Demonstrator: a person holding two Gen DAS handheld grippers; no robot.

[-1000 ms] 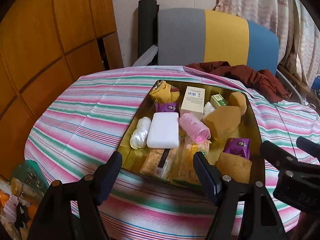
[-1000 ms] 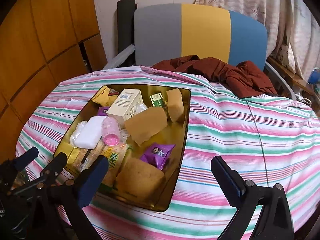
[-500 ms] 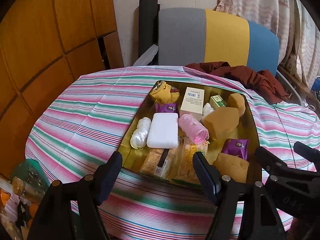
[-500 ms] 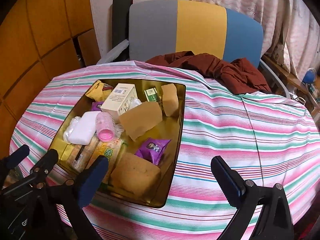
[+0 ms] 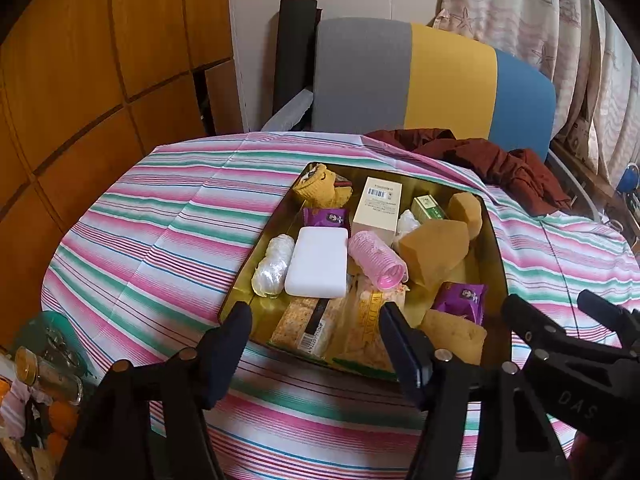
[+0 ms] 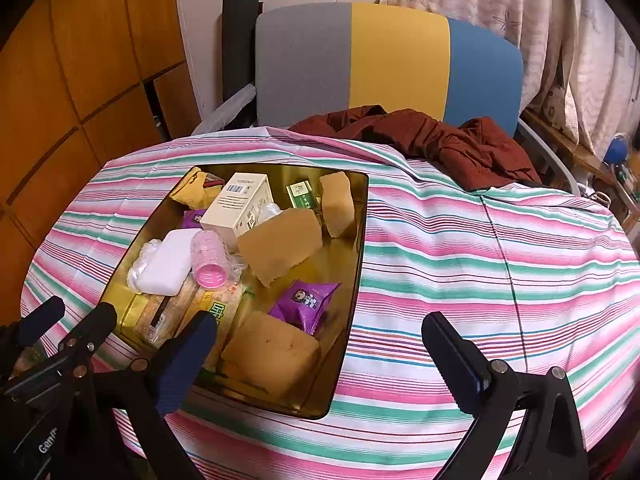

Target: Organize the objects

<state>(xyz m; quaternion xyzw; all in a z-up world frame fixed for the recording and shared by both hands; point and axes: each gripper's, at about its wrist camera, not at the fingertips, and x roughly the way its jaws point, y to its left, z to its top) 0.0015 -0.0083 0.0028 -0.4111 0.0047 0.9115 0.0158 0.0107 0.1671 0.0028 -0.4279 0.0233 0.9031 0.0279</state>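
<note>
Objects heaped in gold tray (image 6: pixel 358 264) on striped worktop (image 6: pixel 480 248): sponges (image 6: pixel 280 246), roller (image 5: pixel 378 260), box (image 6: pixel 240 208), packets (image 6: pixel 304 306). Fitted either gathered-in or awaiting sorting. Left tool (image 5: pixel 314 342) and right tool (image 6: pixel 320 354) both held spread wide, gripping nothing, near tray's front edge.

Home: curtains (image 6: pixel 560 32), striped tablecloth (image 6: pixel 480 248), chair (image 6: pixel 384 60)

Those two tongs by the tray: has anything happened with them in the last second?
Hardly. The right tongs have crept a little closer to the gold tray, which now looks slightly bigger and lower in their view. The left tongs barely moved. Both stayed open and empty, and everything in the tray lies as before.
</note>
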